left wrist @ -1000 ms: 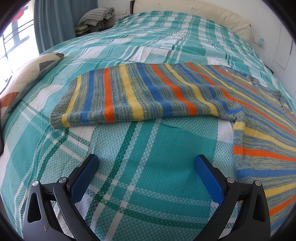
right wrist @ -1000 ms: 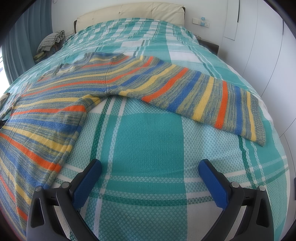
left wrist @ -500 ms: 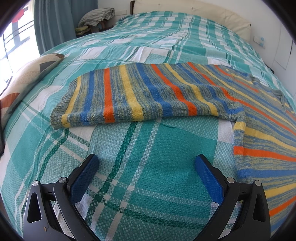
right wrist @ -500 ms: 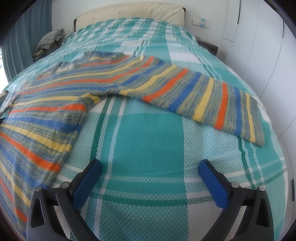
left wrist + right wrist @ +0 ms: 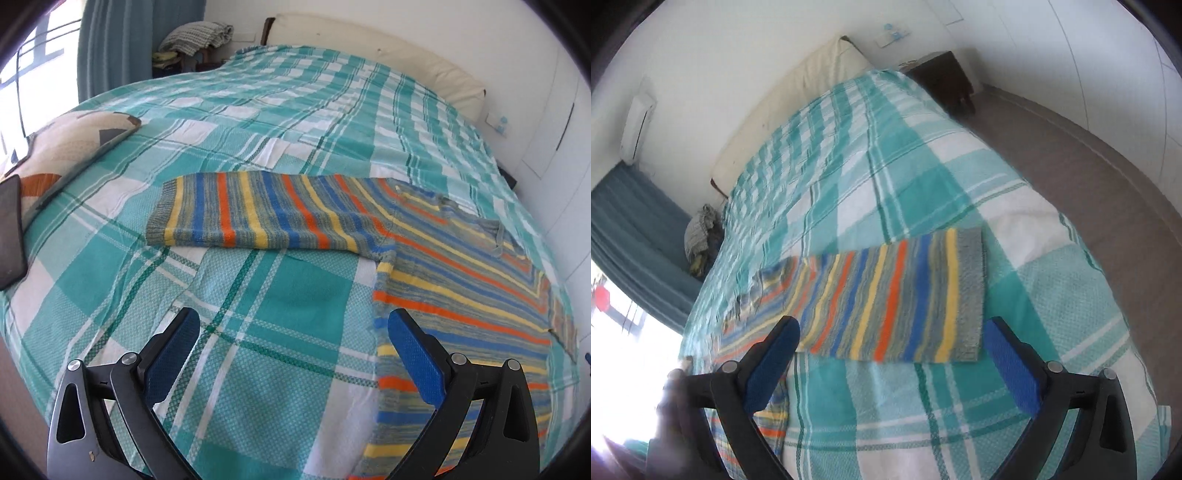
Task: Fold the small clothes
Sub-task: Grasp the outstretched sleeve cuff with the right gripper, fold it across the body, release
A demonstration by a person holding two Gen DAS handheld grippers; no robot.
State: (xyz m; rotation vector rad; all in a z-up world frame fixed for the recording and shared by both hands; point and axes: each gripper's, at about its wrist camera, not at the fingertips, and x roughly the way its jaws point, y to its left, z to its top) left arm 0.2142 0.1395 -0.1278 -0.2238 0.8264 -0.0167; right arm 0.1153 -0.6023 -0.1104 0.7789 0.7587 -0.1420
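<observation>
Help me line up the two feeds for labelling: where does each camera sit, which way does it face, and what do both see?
Left wrist: sits on the left gripper, above the bed's foot end, facing the headboard; its open blue fingers show, over the striped sweater's sleeve.
Right wrist: sits on the right gripper, rolled sideways, facing the sweater's other sleeve; open fingers show.
Shared: sweater, plaid bedspread, headboard, curtain.

Home bedroom: bed (image 5: 295,122) under teal plaid cover, cream headboard (image 5: 388,55), curtains (image 5: 110,44), wall air-conditioner (image 5: 637,125).
</observation>
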